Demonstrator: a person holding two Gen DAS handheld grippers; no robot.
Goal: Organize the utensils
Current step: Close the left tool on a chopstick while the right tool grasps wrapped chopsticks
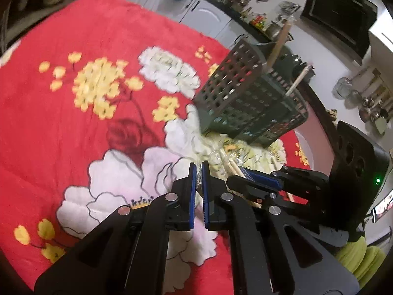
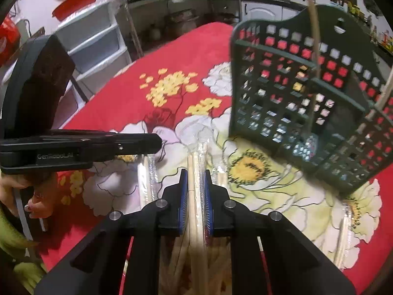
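Left wrist view: left gripper (image 1: 199, 169) nearly clenched, pinching a clear wrapper edge (image 1: 199, 175) over the red floral cloth (image 1: 73, 123) on the desk. Right gripper (image 1: 258, 179) beside it, low over wrapped chopsticks (image 1: 232, 167). Green perforated basket (image 1: 248, 103) beyond, w/ two sticks (image 1: 280, 41) upright inside; kitchen counter behind.

Right wrist view: right gripper (image 2: 195, 174) clamped on wrapped chopsticks (image 2: 195, 162) lying on cloth (image 2: 191, 56). More wrapped pairs (image 2: 147, 174) alongside. Basket (image 2: 307, 93) ahead right. Drawers at back left.

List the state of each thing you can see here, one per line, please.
left gripper: fingers nearly shut on a clear wrapper edge
right gripper: shut on wrapped chopsticks
green basket: upright on the cloth, sticks standing inside
other wrapped chopsticks: lying flat on the floral cloth
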